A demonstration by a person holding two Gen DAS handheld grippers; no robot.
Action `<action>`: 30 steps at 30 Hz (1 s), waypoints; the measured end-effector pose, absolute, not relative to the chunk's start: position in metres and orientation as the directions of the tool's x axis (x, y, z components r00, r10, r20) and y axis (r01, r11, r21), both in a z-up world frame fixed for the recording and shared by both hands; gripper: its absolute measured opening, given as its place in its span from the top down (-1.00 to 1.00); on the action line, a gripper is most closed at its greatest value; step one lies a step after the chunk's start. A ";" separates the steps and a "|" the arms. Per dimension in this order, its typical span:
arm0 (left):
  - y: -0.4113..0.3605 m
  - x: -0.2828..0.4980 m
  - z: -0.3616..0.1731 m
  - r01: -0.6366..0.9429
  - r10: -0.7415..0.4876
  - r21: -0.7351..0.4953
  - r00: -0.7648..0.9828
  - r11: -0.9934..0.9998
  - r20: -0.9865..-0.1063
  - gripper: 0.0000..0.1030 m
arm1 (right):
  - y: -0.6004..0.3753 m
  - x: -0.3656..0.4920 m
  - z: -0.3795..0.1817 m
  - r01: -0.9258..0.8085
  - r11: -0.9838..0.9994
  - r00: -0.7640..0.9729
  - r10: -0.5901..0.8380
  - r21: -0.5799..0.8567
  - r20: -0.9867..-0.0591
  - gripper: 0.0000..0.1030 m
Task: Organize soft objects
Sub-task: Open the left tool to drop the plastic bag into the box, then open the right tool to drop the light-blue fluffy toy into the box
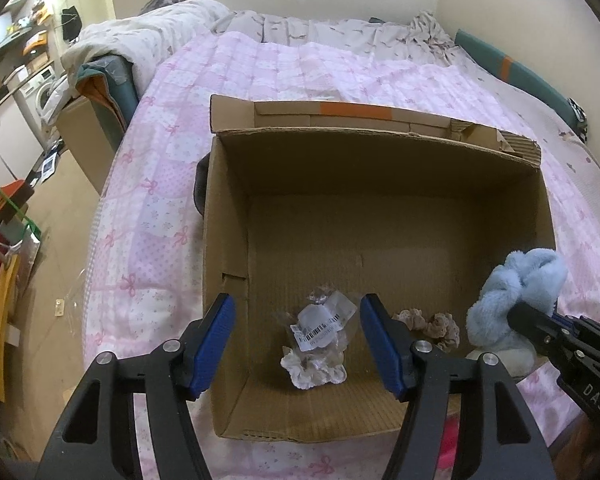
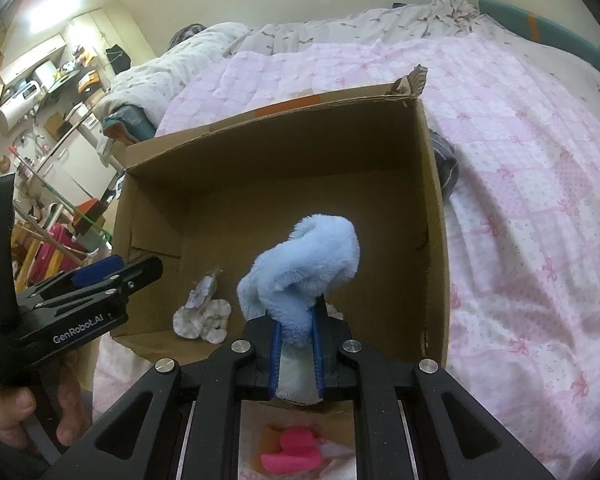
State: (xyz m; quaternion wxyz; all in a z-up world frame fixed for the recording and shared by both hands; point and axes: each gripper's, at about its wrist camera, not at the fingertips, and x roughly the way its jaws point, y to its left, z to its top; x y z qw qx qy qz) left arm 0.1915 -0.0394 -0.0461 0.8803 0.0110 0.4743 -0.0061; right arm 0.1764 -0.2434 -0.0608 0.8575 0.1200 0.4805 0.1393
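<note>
A bed under a pink bow-patterned quilt fills the cream-walled room; left, a beige floor, a washing machine and cluttered shelves.

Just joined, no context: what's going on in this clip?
A person with a handheld gripper in each hand is sorting soft items into a cardboard box on a bed with a pink quilt. The left gripper is open above a white scrunchie in a clear wrapper lying on the box floor, beside a beige scrunchie. The right gripper is shut on a fluffy blue slipper, holding it over the box.
</note>
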 end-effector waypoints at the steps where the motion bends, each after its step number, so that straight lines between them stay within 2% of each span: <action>1: -0.039 0.191 -0.046 0.021 -0.001 0.013 0.551 1.000 -0.835 -0.20 | -0.245 0.176 -0.061 -0.121 0.932 0.499 0.355 0.342 -0.790 0.74; 8: -0.037 0.191 -0.045 0.017 0.004 0.015 0.551 1.000 -0.834 -0.20 | -0.248 0.177 -0.059 -0.101 0.932 0.512 0.349 0.349 -0.785 0.71; 10: -0.037 0.191 -0.045 0.016 0.004 0.015 0.551 1.000 -0.834 -0.20 | -0.250 0.176 -0.059 -0.097 0.928 0.513 0.357 0.360 -0.781 0.66; 13: -0.037 0.191 -0.047 0.019 0.001 0.014 0.543 1.000 -0.840 -0.20 | -0.253 0.176 -0.058 -0.086 0.927 0.522 0.353 0.364 -0.776 0.43; 14: -0.038 0.190 -0.047 0.021 0.000 0.014 0.541 1.000 -0.841 -0.20 | -0.255 0.176 -0.057 -0.081 0.925 0.526 0.356 0.372 -0.773 0.21; 15: -0.038 0.189 -0.047 0.022 0.000 0.014 0.541 1.000 -0.841 -0.20 | -0.257 0.176 -0.056 -0.073 0.922 0.532 0.359 0.381 -0.767 -0.28; 16: -0.038 0.189 -0.047 0.024 -0.001 0.015 0.541 1.000 -0.841 -0.20 | -0.259 0.175 -0.055 -0.063 0.921 0.546 0.354 0.384 -0.760 -0.47; 17: -0.039 0.189 -0.047 0.026 -0.001 0.016 0.542 1.000 -0.840 -0.20 | -0.261 0.174 -0.053 -0.054 0.922 0.562 0.346 0.384 -0.751 -0.53; 30: -0.041 0.180 -0.047 0.052 -0.001 0.032 0.538 0.998 -0.843 -0.20 | -0.264 0.175 -0.050 -0.047 0.922 0.565 0.341 0.383 -0.751 -0.53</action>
